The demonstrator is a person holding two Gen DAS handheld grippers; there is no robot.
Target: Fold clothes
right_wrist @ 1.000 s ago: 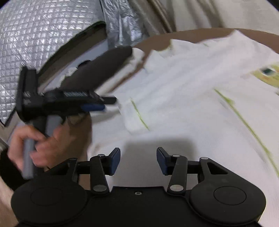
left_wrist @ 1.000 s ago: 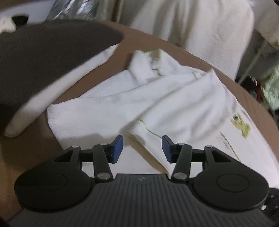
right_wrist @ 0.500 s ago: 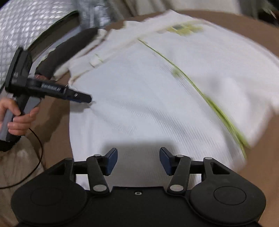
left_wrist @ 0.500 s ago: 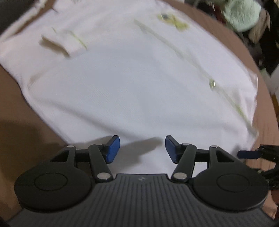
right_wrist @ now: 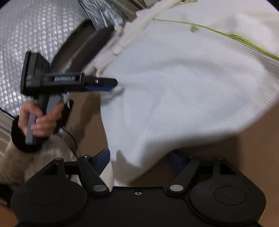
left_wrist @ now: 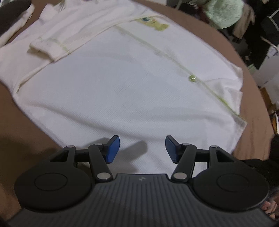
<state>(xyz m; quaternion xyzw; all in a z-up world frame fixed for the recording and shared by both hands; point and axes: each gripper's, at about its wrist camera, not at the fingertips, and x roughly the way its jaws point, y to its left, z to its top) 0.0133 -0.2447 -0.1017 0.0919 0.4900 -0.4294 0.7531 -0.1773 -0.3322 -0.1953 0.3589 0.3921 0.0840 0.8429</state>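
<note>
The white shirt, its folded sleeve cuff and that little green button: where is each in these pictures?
white shirt (left_wrist: pixel 122 90): left wrist view, on the flat middle of the body.
sleeve cuff (left_wrist: pixel 47 49): left wrist view, on the cuff's ribbed end, upper left.
green button (left_wrist: pixel 192 78): left wrist view, on the button along the green-trimmed seam.

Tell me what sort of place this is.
Probably a cluttered room in a home, not a lab. A white jacket lies spread on a brown table, heaped clothes crowd the far edge, and silver quilted insulation stands beside it.
</note>
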